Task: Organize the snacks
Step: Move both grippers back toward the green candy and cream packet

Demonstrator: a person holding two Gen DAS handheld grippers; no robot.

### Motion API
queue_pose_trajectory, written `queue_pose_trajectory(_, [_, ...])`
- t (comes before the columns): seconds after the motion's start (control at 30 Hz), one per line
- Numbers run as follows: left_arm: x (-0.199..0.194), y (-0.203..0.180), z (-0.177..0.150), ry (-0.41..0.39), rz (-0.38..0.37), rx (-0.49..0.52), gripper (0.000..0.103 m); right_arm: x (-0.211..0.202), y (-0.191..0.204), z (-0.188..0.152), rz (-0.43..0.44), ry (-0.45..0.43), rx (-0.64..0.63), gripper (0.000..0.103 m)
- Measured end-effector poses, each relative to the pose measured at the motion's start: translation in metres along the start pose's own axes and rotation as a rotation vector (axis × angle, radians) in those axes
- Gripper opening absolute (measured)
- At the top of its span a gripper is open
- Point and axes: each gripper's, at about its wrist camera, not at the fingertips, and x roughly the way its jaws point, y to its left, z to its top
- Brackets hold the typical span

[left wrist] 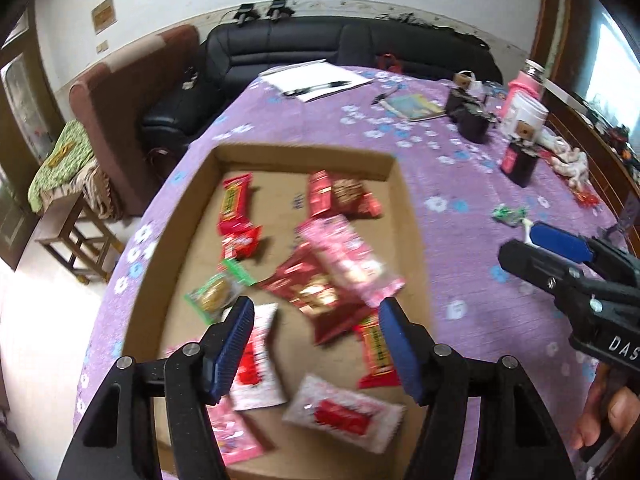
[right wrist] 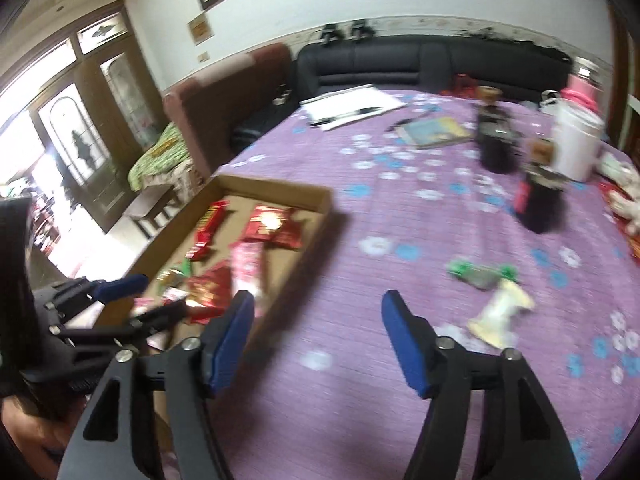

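Observation:
A shallow cardboard box (left wrist: 408, 216) lies on the purple flowered tablecloth and holds several snack packets, among them a pink packet (left wrist: 352, 260), a dark red one (left wrist: 312, 288) and a white-and-red one (left wrist: 344, 416). My left gripper (left wrist: 316, 320) is open and empty above the box's near half. My right gripper (right wrist: 318, 312) is open and empty over the cloth right of the box (right wrist: 276, 192). A green wrapped snack (right wrist: 482, 274) and a cream wrapped snack (right wrist: 502, 312) lie on the cloth just beyond its right finger. The right gripper also shows in the left wrist view (left wrist: 532, 248).
Dark jars (right wrist: 540, 196), a white tub (right wrist: 576, 144), a pink bottle (left wrist: 524, 84), a booklet (right wrist: 434, 130) and papers with a pen (right wrist: 352, 110) stand toward the table's far side. A black sofa (left wrist: 320, 44) and a brown armchair (left wrist: 132, 92) lie beyond.

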Motion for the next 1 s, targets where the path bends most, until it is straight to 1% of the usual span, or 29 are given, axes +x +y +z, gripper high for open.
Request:
queue_pose_trajectory(0.07, [-0.001,-0.011,0.004,-0.004,-0.01,0.014,0.069,-0.008,-0.022,-0.006,-0.027,-0.002,0.032,0.069])
queue_pose_trajectory(0.13, [-0.002,-0.025,0.01,-0.013,-0.026,0.032,0.073,-0.013,-0.042,-0.014,-0.057,0.001,0.06,0.069])
queue_pose_trajectory(0.2, [-0.002,-0.04,0.015,-0.022,-0.036,0.052,0.079,-0.017,-0.059,-0.021,-0.077,0.004,0.088,0.069])
queue_pose_trajectory(0.37, [0.002,-0.076,0.026,-0.031,-0.064,0.096,0.081,-0.022,-0.102,-0.035,-0.143,0.014,0.152,0.069])
queue_pose_trajectory(0.47, [0.01,-0.097,0.033,-0.024,-0.077,0.115,0.081,-0.021,-0.117,-0.041,-0.164,0.021,0.178,0.069])
queue_pose_trajectory(0.57, [0.019,-0.112,0.039,-0.019,-0.076,0.134,0.081,-0.015,-0.122,-0.04,-0.177,0.024,0.184,0.069])
queue_pose_trajectory(0.67, [0.027,-0.12,0.044,-0.014,-0.062,0.141,0.081,-0.007,-0.12,-0.038,-0.181,0.026,0.176,0.069])
queue_pose_trajectory(0.83, [0.038,-0.116,0.053,-0.007,-0.035,0.138,0.081,0.013,-0.111,-0.026,-0.191,0.033,0.146,0.069])
queue_pose_trajectory(1.0, [0.05,-0.115,0.062,0.009,-0.032,0.144,0.081,0.035,-0.109,-0.019,-0.241,0.068,0.132,0.069])
